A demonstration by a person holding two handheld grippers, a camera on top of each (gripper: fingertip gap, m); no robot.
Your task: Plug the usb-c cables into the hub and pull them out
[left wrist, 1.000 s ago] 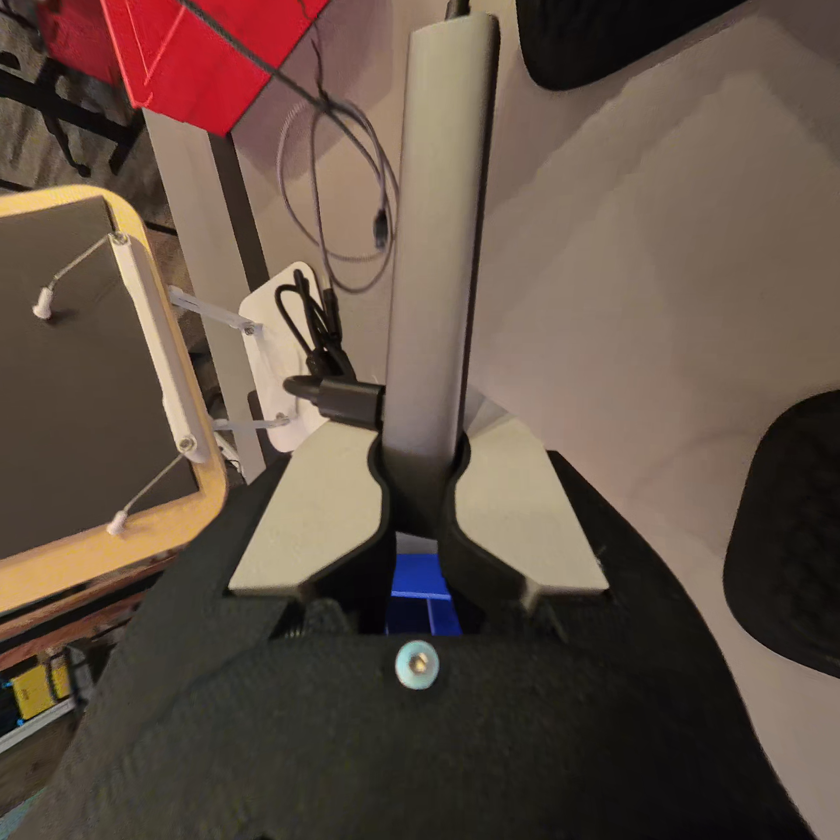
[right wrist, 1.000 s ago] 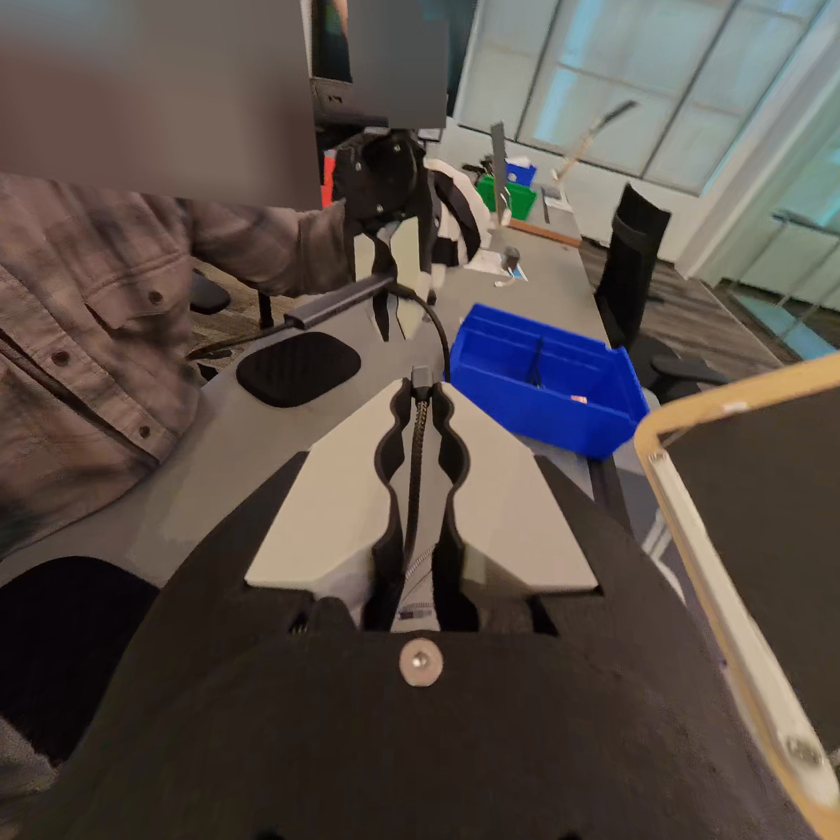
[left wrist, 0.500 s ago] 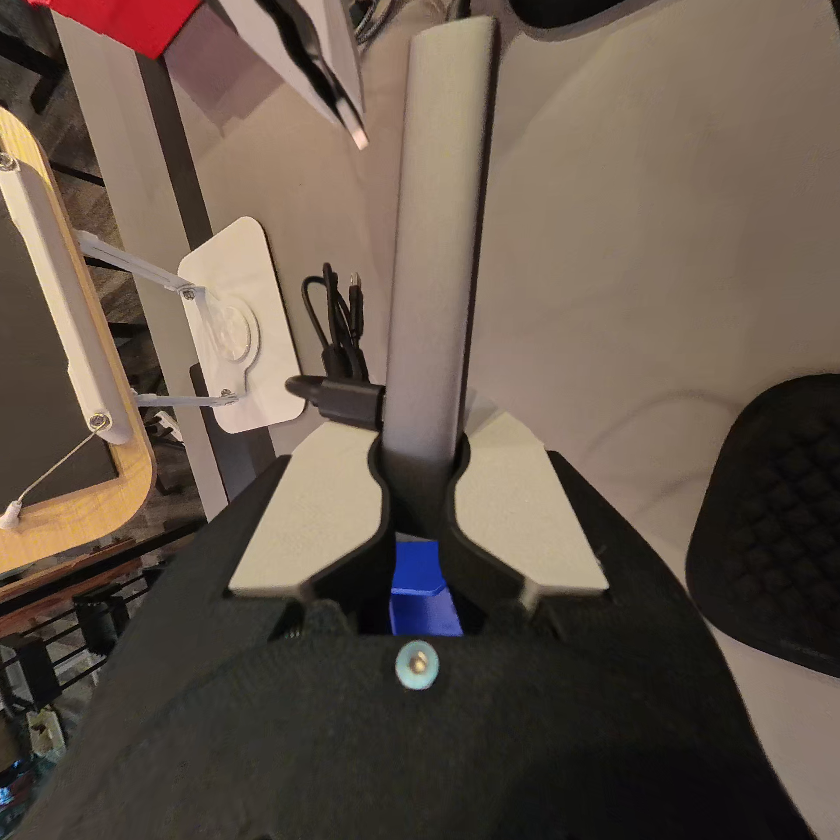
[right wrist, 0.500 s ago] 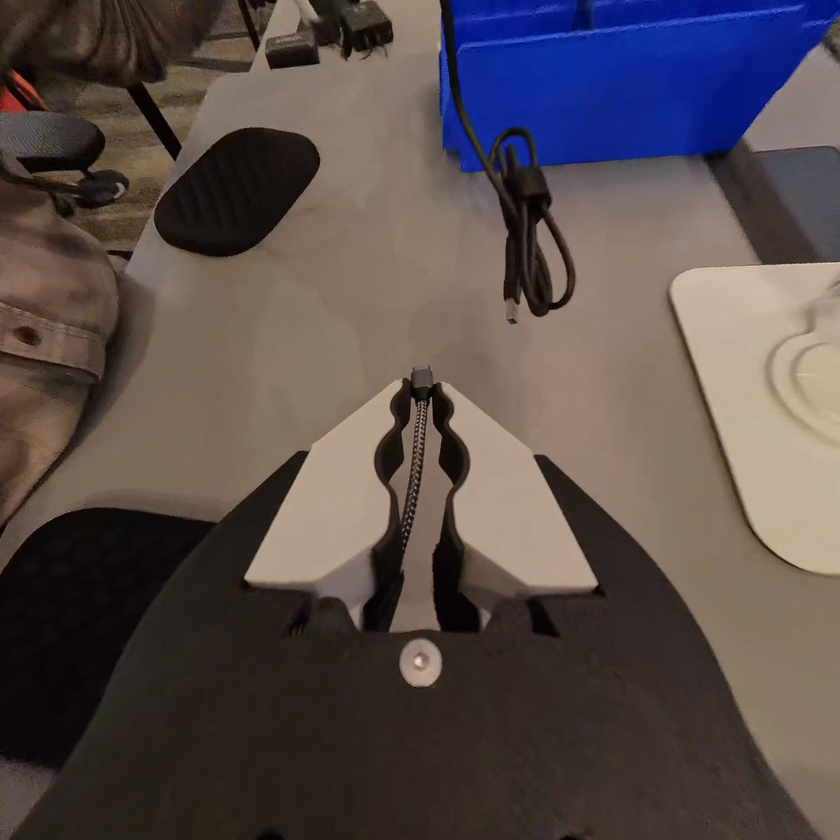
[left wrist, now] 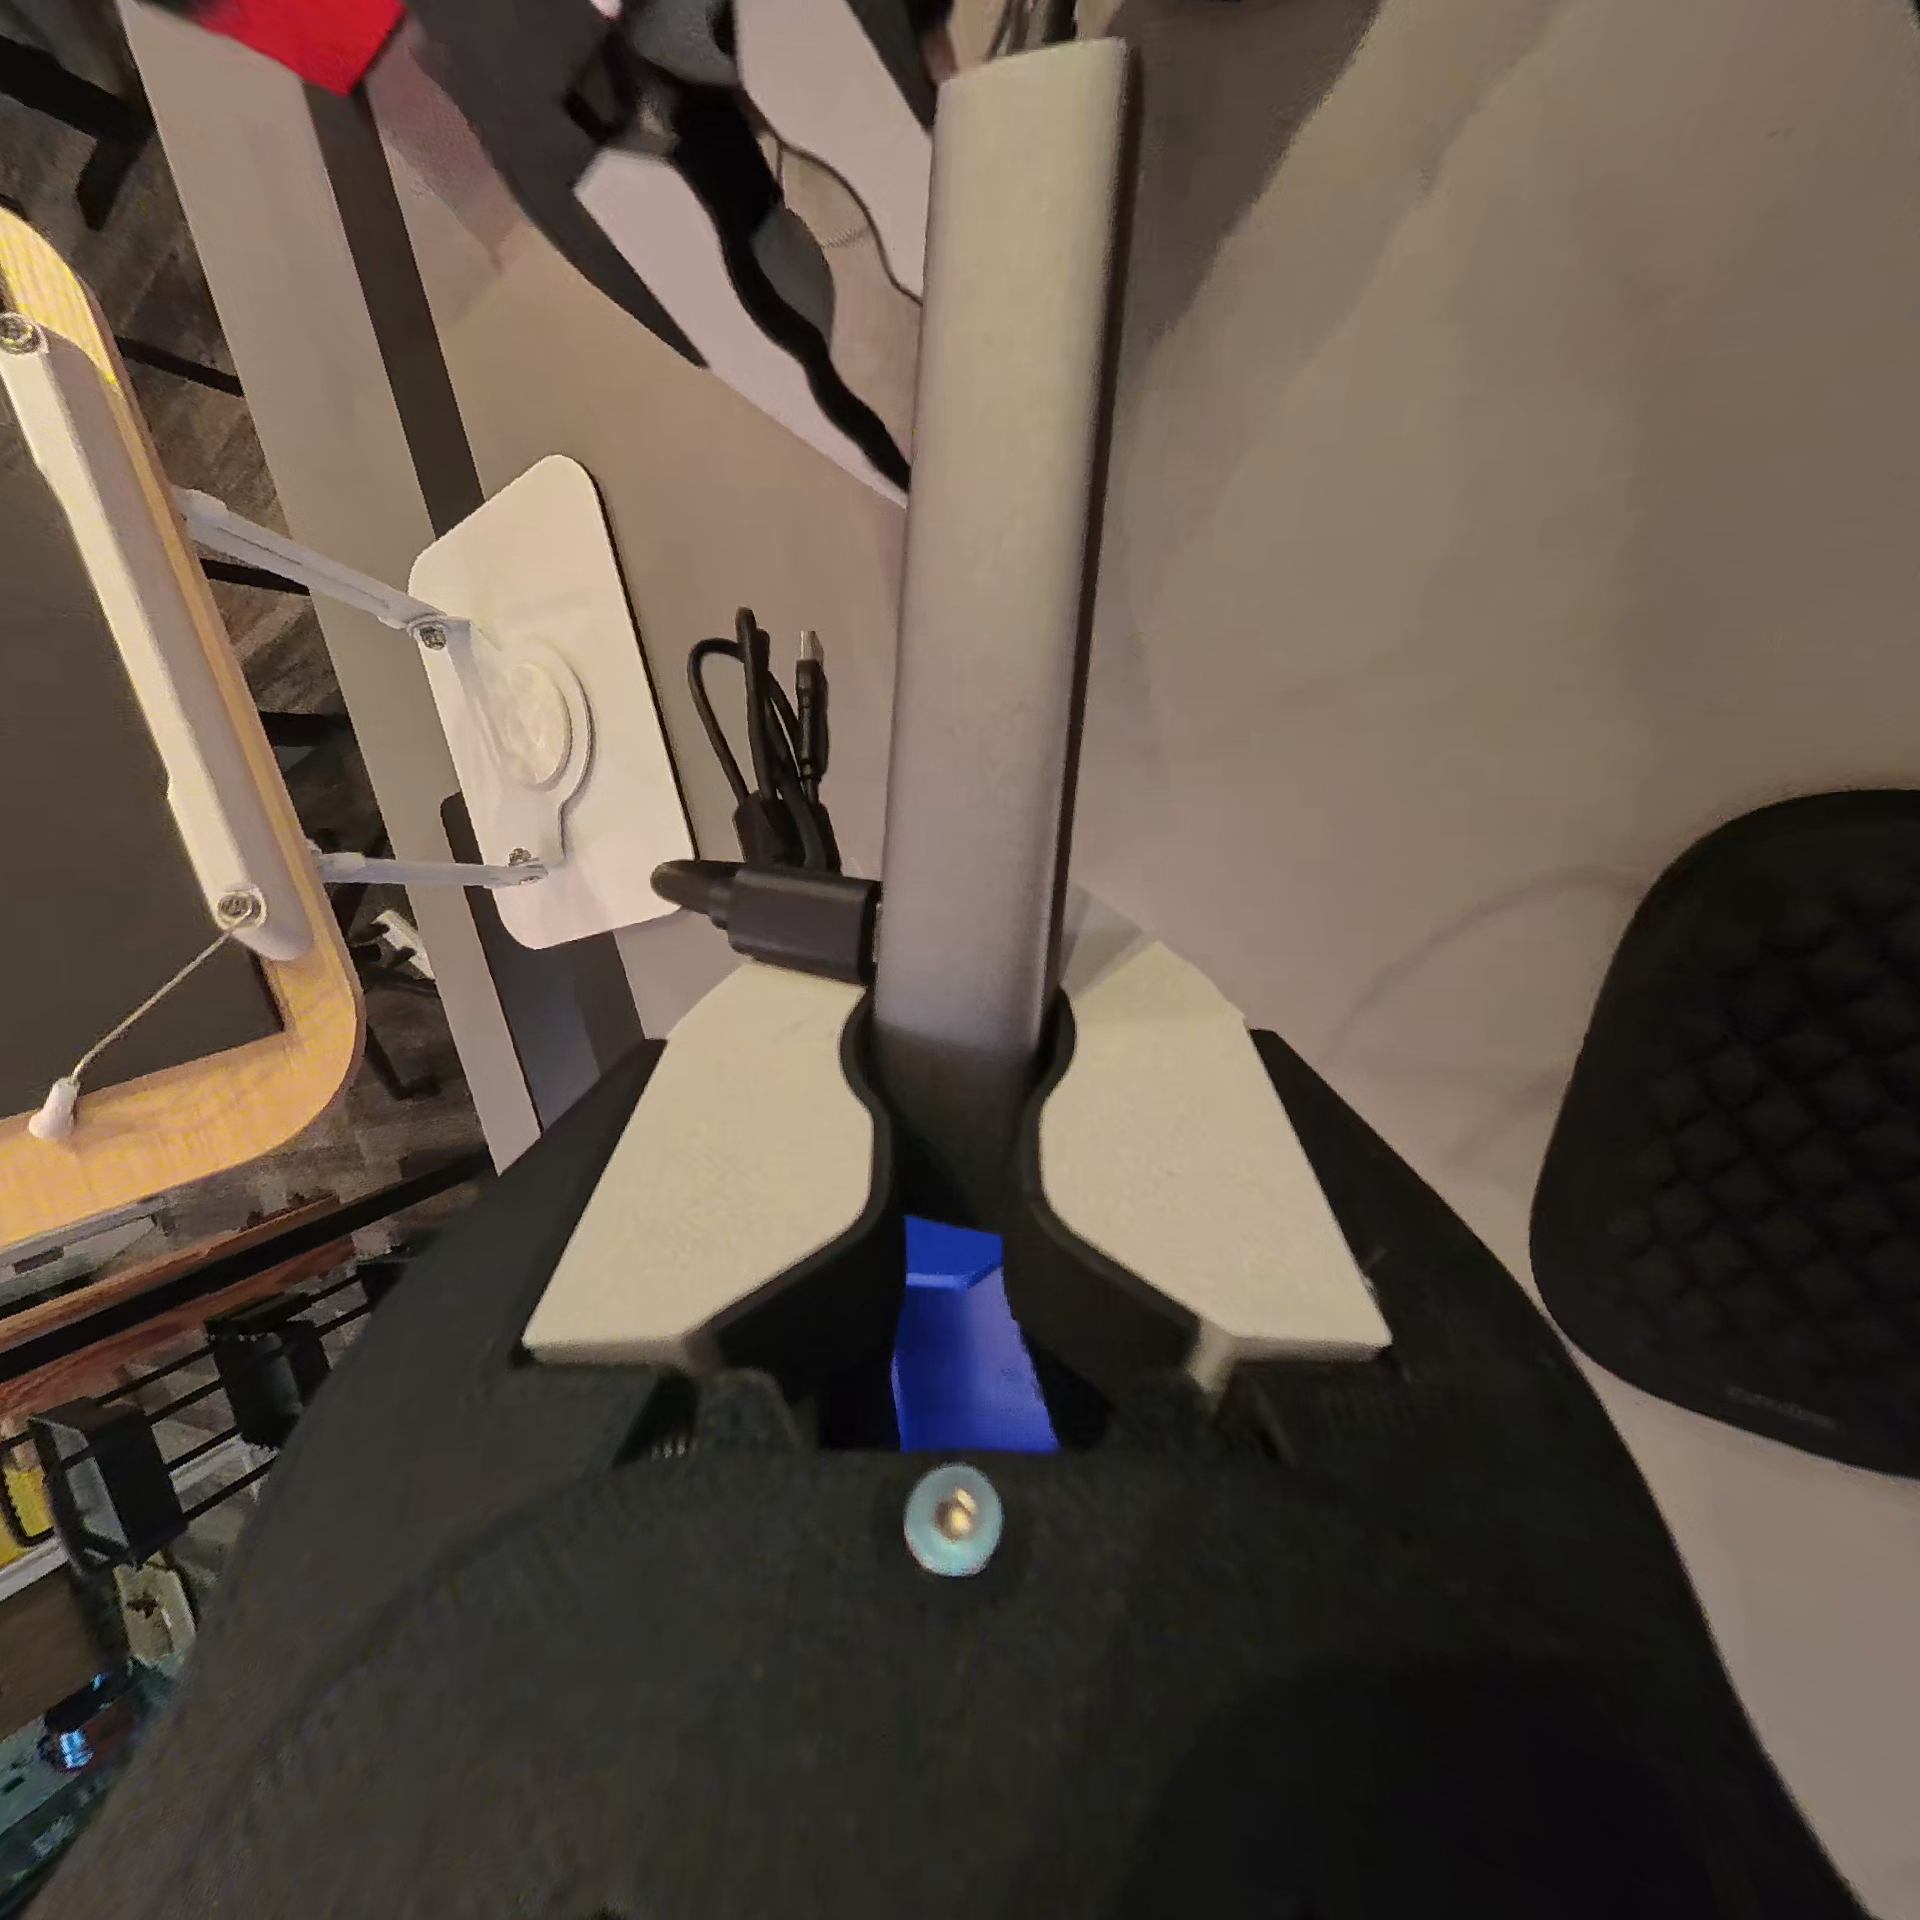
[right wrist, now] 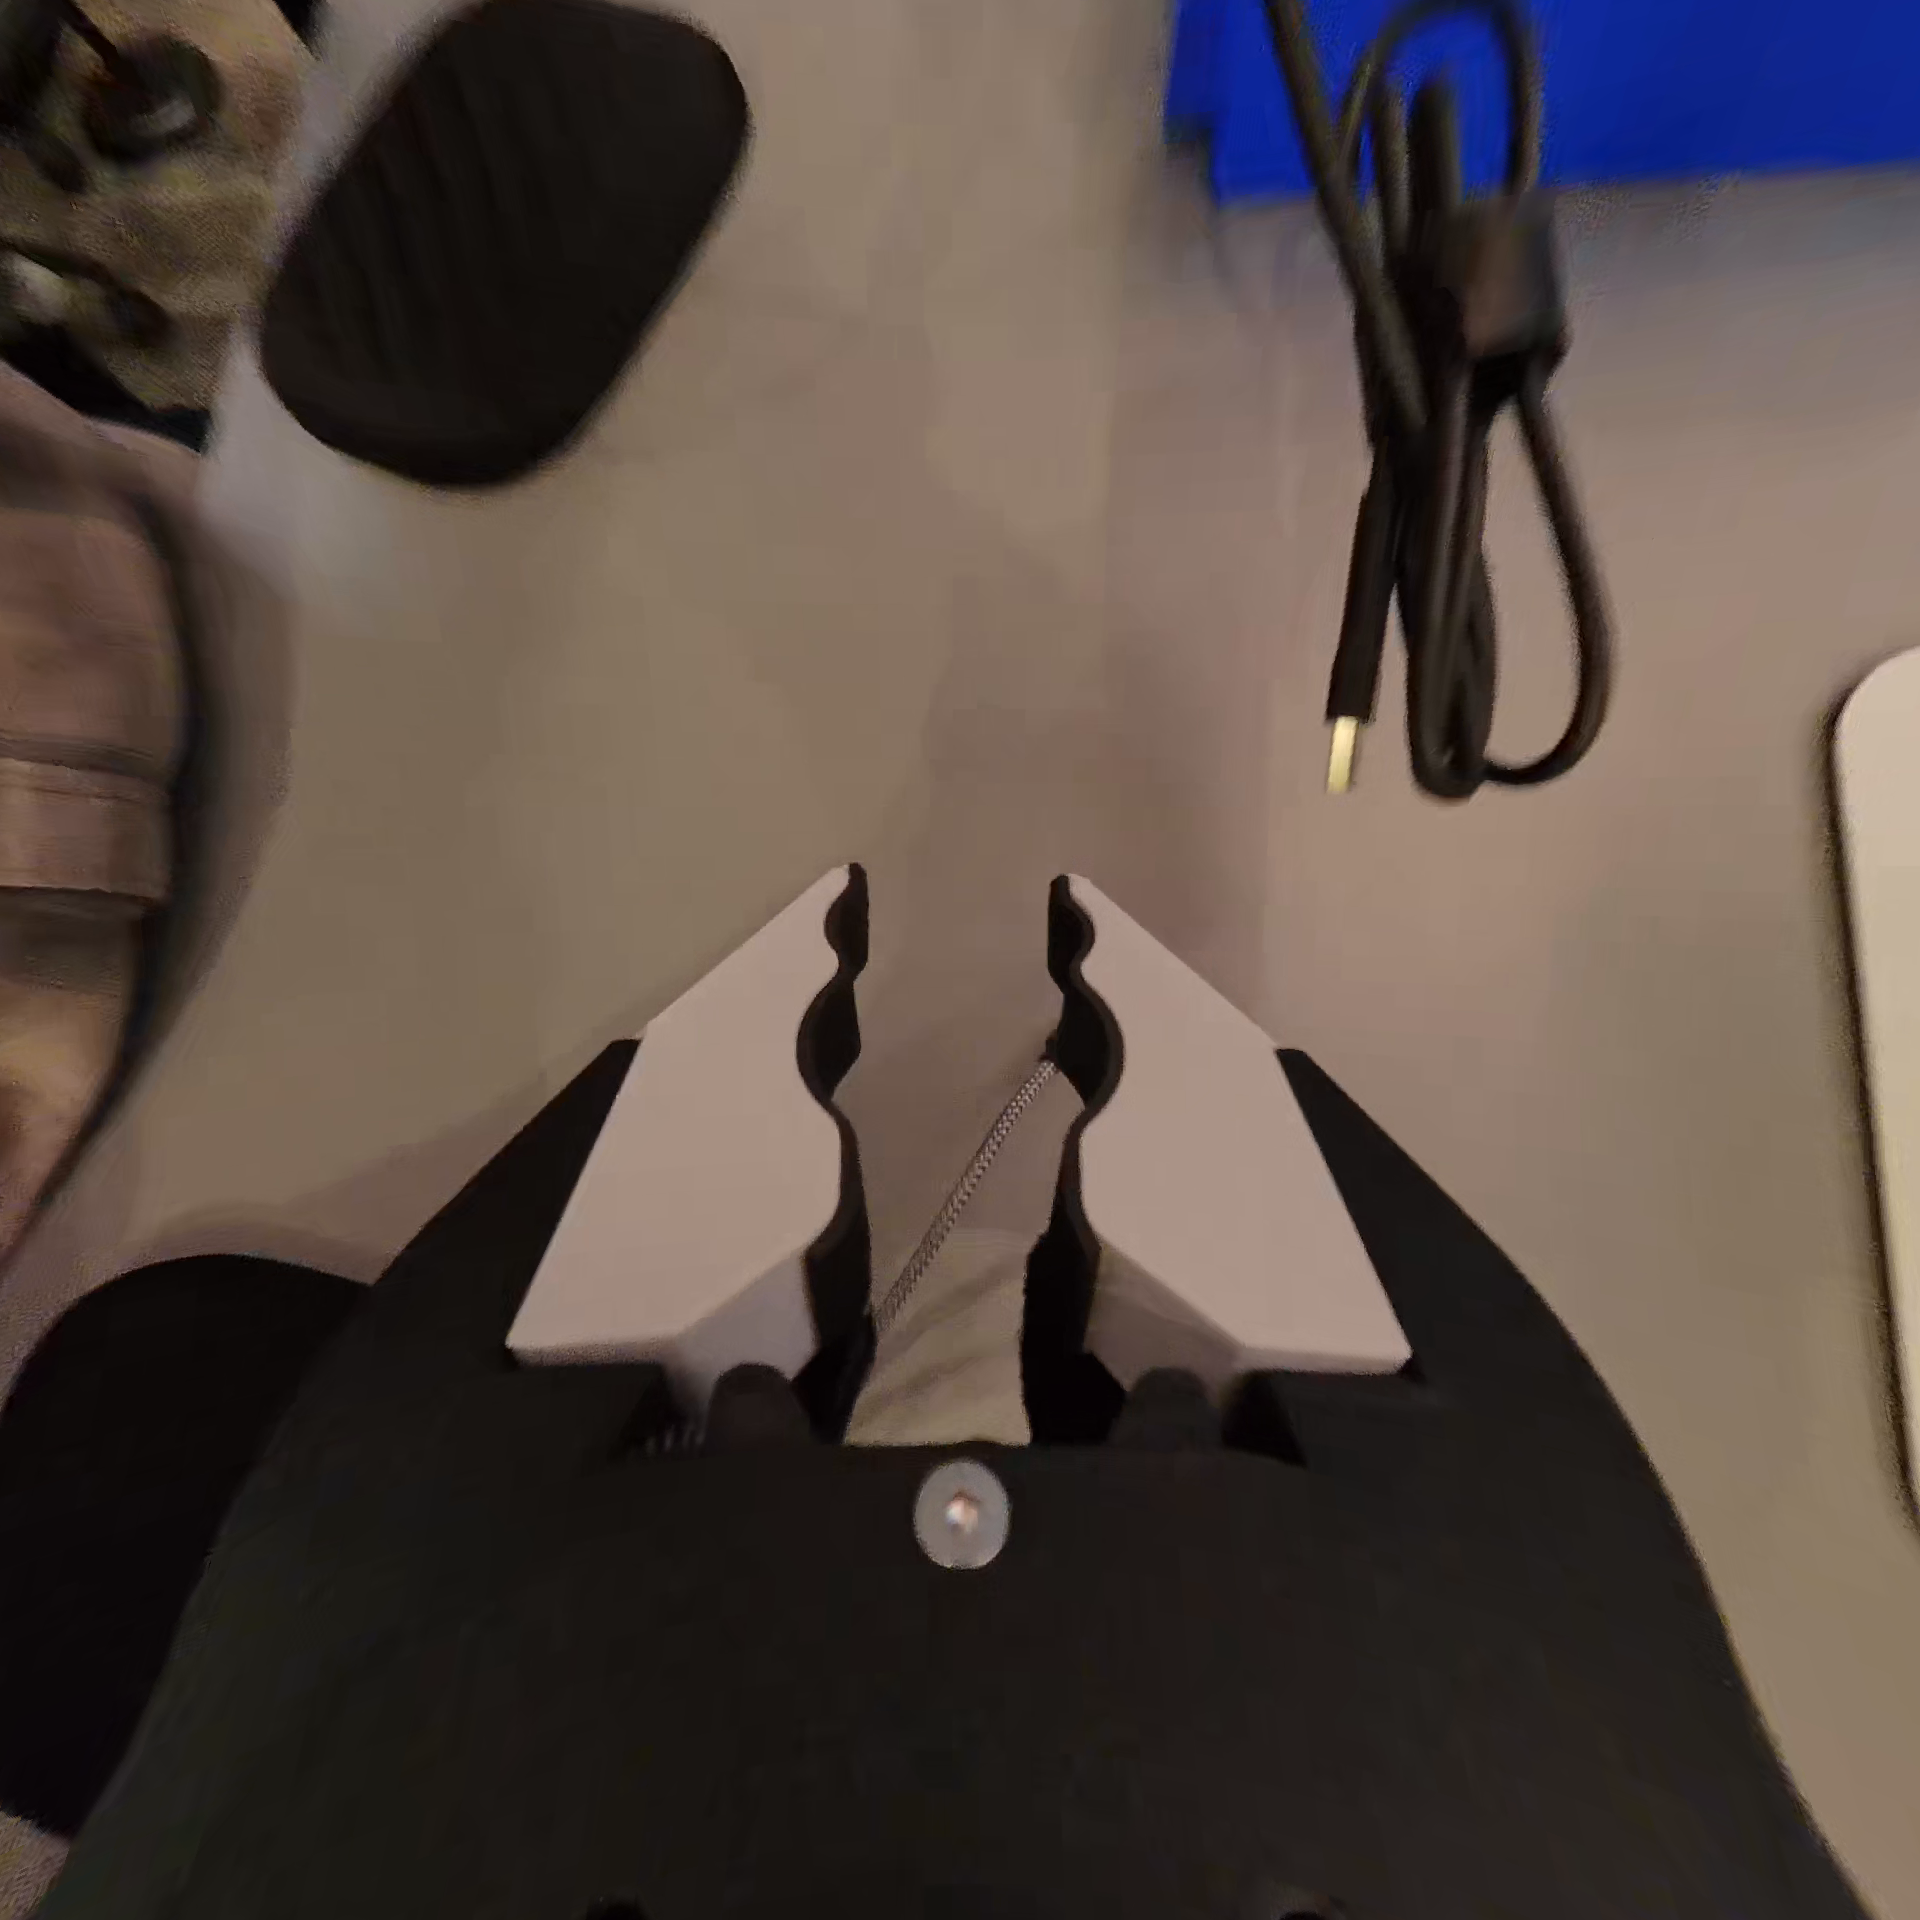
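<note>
The left claw (left wrist: pixel 956 1023) pinches the long grey aluminium hub (left wrist: pixel 1003 540) above the grey bench (left wrist: pixel 1455 520), while the right claw (right wrist: pixel 956 894) stands spread, the limp braided grey cable (right wrist: pixel 982 1164) lying between its jaws, best gripped by its rigid plug.

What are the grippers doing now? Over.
Left gripper shut on hub. Right gripper open, braided cable loose between fingers. Coiled black cable on table, nothing blocking.

Matte grey surface (right wrist: pixel 935 582) w/ black textured oval pads (left wrist: pixel 1756 1132); wood-look dark floor (left wrist: pixel 260 644) beyond its edge, warm dim light.
</note>
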